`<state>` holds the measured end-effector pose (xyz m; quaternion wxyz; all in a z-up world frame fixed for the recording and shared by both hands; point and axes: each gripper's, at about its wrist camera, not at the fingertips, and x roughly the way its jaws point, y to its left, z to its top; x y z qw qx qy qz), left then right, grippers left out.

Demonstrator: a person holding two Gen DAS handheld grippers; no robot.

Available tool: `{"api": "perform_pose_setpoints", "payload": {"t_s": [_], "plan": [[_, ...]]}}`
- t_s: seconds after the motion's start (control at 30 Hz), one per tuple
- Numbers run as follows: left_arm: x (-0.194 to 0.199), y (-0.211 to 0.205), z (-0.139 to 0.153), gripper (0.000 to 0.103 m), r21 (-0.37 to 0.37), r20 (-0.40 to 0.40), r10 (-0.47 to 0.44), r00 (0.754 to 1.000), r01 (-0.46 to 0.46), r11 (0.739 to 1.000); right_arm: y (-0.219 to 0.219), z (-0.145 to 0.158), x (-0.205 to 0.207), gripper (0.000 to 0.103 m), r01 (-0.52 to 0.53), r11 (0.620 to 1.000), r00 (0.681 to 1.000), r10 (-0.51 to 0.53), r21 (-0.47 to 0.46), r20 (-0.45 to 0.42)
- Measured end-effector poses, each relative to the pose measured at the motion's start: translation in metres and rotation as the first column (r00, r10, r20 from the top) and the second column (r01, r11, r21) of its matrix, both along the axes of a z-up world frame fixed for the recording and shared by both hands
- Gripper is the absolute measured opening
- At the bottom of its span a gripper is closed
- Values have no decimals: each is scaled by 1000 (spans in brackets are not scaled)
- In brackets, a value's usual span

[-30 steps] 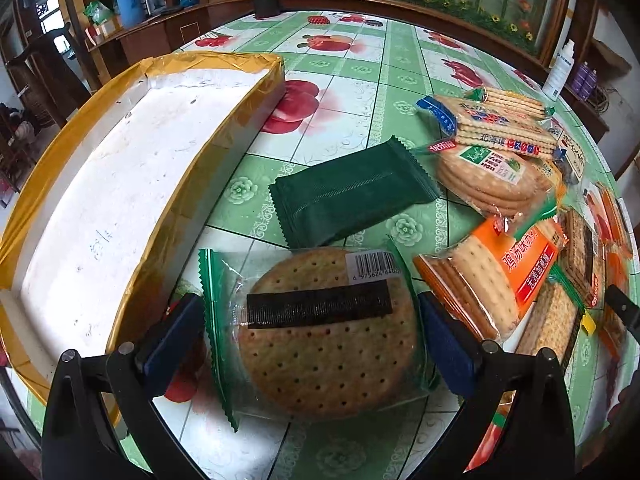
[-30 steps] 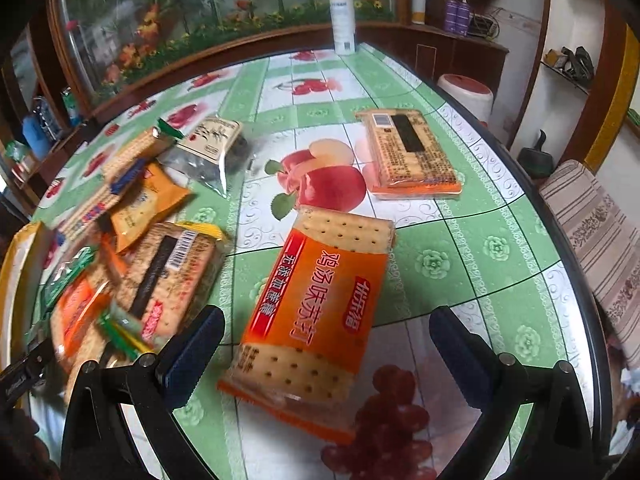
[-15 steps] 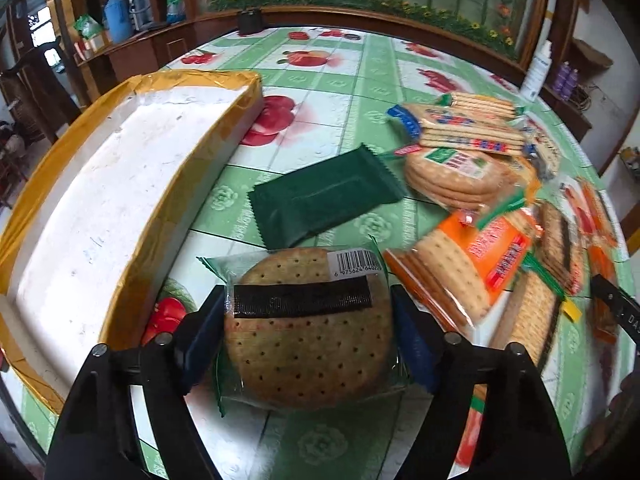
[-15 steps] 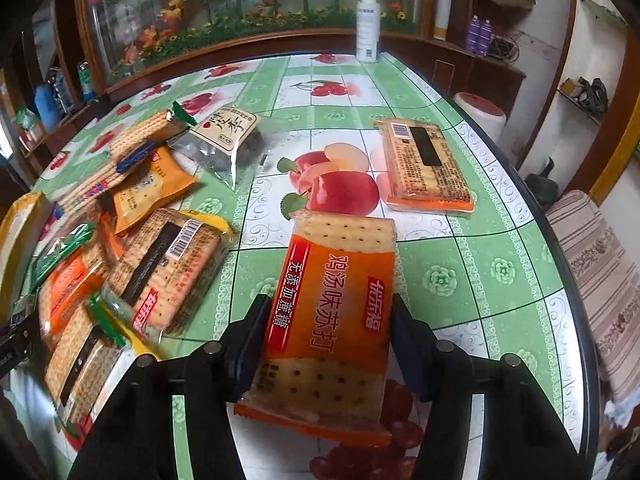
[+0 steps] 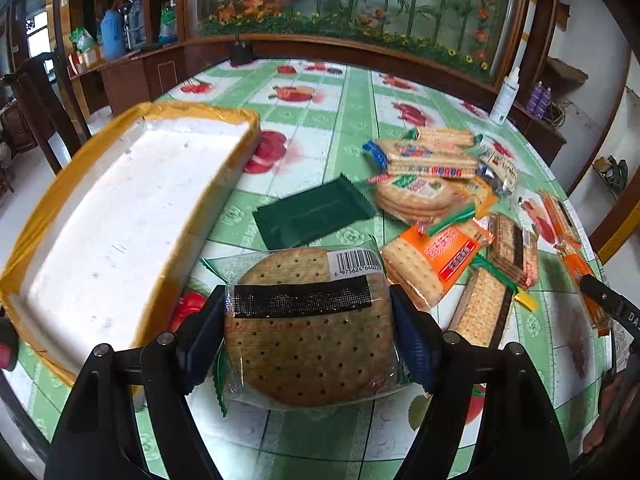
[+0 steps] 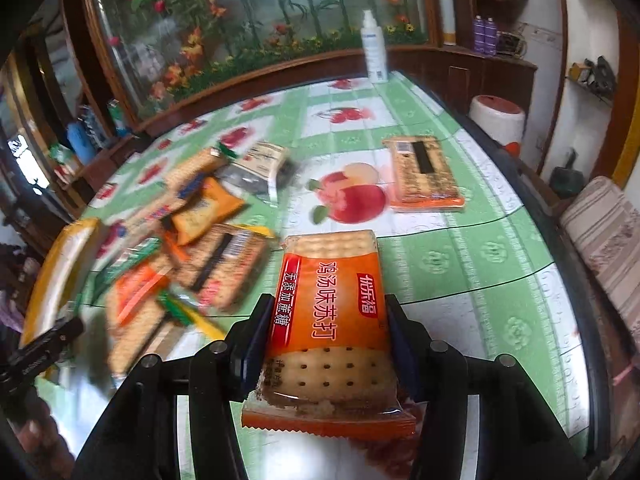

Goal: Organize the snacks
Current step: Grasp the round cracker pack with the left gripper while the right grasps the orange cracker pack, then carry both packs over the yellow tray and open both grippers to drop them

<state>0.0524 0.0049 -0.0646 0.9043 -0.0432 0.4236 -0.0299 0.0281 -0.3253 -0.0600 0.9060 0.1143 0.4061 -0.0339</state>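
Now both grippers hold a snack pack. L gripper (image 5: 308,320): its fingers (image 5: 204,332) are clamped on the sides of a round cracker pack (image 5: 308,328), clear wrap w/ a black strip and a barcode on top. Just left of it is a white tray (image 5: 120,216) w/ a yellow rim, nothing in it. Past the round pack lies a dark green pack (image 5: 312,214) flat on the worktop (image 5: 344,120), and to the right is a snack pile (image 5: 444,200). R gripper (image 6: 326,340): its fingers (image 6: 256,336) have just been closing and now squeeze an orange cracker pack (image 6: 330,312) from both sides. Another orange pack (image 6: 422,172) lies flat farther back, near the worktop edge. A white bottle (image 6: 374,50) stands at the far edge.
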Motion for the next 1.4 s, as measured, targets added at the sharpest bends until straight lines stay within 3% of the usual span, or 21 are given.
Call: {"api": "perform_pose_setpoints", "payload": {"t_s": [0.23, 0.73, 0.87, 1.4], "plan": [[-6, 16, 16, 77, 10, 42, 41, 998, -42, 999, 33, 24, -4, 55, -115, 989, 992, 109, 92, 70], [-12, 93, 22, 78, 11, 84, 213, 973, -215, 977, 128, 37, 16, 55, -331, 932, 942, 317, 149, 110], [-12, 116, 18, 78, 6, 80, 254, 964, -256, 967, 156, 34, 29, 54, -409, 884, 913, 393, 225, 114], [3, 185, -6, 78, 23, 45, 362, 931, -363, 932, 304, 21, 74, 54, -616, 758, 786, 611, 215, 96]]}}
